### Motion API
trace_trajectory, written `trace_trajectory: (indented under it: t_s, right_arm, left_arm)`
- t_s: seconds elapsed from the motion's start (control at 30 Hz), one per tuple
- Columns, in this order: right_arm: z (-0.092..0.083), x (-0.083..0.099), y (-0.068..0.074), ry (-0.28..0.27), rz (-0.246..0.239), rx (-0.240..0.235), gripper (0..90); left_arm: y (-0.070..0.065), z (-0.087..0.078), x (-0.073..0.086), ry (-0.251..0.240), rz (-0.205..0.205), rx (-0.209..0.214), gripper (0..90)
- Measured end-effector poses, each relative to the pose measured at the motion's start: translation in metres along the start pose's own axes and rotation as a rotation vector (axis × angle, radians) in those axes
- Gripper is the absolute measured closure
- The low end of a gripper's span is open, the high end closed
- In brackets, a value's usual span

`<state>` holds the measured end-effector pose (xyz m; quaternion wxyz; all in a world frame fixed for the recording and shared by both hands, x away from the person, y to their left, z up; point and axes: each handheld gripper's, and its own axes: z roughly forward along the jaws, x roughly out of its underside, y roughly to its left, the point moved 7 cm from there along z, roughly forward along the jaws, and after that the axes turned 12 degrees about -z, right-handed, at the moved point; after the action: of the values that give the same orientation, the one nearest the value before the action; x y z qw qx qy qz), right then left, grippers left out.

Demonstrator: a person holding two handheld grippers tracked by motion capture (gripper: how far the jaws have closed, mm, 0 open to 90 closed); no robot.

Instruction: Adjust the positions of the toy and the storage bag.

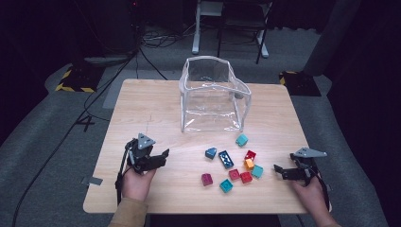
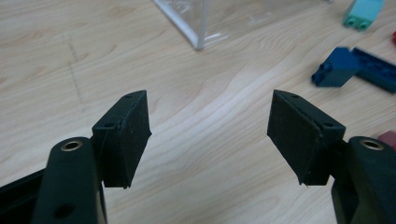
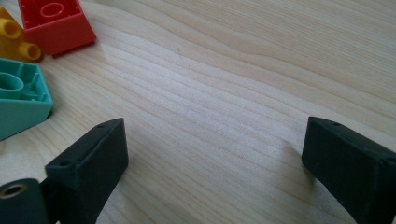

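High view: the left gripper (image 1: 163, 156) rests low on the wooden tabletop (image 1: 142, 109), its fingers apart with nothing between them. The right gripper (image 1: 279, 171) sits near the tabletop's right edge, fingers also apart and holding nothing. Between the two lies a scatter of toy bricks (image 1: 234, 165), in front of a clear plastic bag (image 1: 213, 94) that stands upright.

Left gripper view: fingers (image 2: 126, 135) wide over bare wood; a dark blue brick (image 2: 338, 70) lies ahead to the right.

Right gripper view: fingers (image 3: 93, 158) spread; a teal brick (image 3: 21, 98), a red brick (image 3: 53, 21) and a yellow brick (image 3: 11, 39) lie just beside the left one.
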<state>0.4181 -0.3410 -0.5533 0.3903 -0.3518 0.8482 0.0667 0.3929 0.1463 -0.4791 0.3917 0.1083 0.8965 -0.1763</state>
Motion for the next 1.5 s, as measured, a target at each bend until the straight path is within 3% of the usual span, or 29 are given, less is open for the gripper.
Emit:
trace_trajectory:
  t_s: [0.23, 0.27, 0.47, 0.8, 1.03, 1.1, 1.17, 1.2, 1.27, 1.37, 1.5]
  right_arm:
    - [0.0, 0.0, 0.0, -0.002, 0.004, 0.0, 7.9]
    - [0.0, 0.0, 0.0, -0.001, 0.004, -0.001, 8.1]
    - [-0.001, 0.0, 0.0, -0.001, 0.004, 0.001, 8.5]
    - [-0.001, 0.0, 0.001, -0.004, 0.01, 0.011, 9.7]
    - [-0.001, 0.0, 0.001, -0.003, 0.01, 0.012, 9.9]
    - [-0.001, 0.0, 0.001, -0.004, 0.01, 0.012, 9.9]
    - [-0.001, 0.0, 0.001, -0.003, 0.01, 0.012, 9.9]
    - [-0.001, 0.0, 0.001, -0.003, 0.011, 0.012, 9.9]
    - [-0.001, 0.0, 0.001, -0.004, 0.01, 0.011, 9.9]
    - [-0.001, 0.0, 0.001, -0.004, 0.009, 0.012, 10.1]
    - [-0.001, 0.0, 0.001, -0.005, 0.007, 0.012, 10.1]
  left_arm:
    - [-0.011, 0.01, -0.028, -0.03, 0.01, 0.047, 32.2]
    - [-0.013, 0.014, -0.039, -0.047, 0.006, 0.075, 32.5]
    - [-0.015, 0.028, -0.064, -0.078, 0.002, 0.094, 33.7]
    - [-0.01, 0.069, -0.095, -0.053, 0.03, 0.069, 41.5]
    - [-0.005, 0.097, -0.112, -0.029, -0.009, 0.098, 45.3]
    - [-0.005, 0.103, -0.114, -0.015, -0.006, 0.097, 51.1]
    - [-0.007, 0.107, -0.116, -0.006, -0.014, 0.132, 59.8]
    - [-0.01, 0.108, -0.116, -0.003, -0.014, 0.162, 65.7]
    - [-0.015, 0.108, -0.114, 0.013, 0.037, 0.157, 86.2]
    - [-0.018, 0.104, -0.112, 0.017, 0.097, 0.099, 86.8]
    - [-0.014, 0.095, -0.106, 0.011, 0.106, 0.077, 87.1]
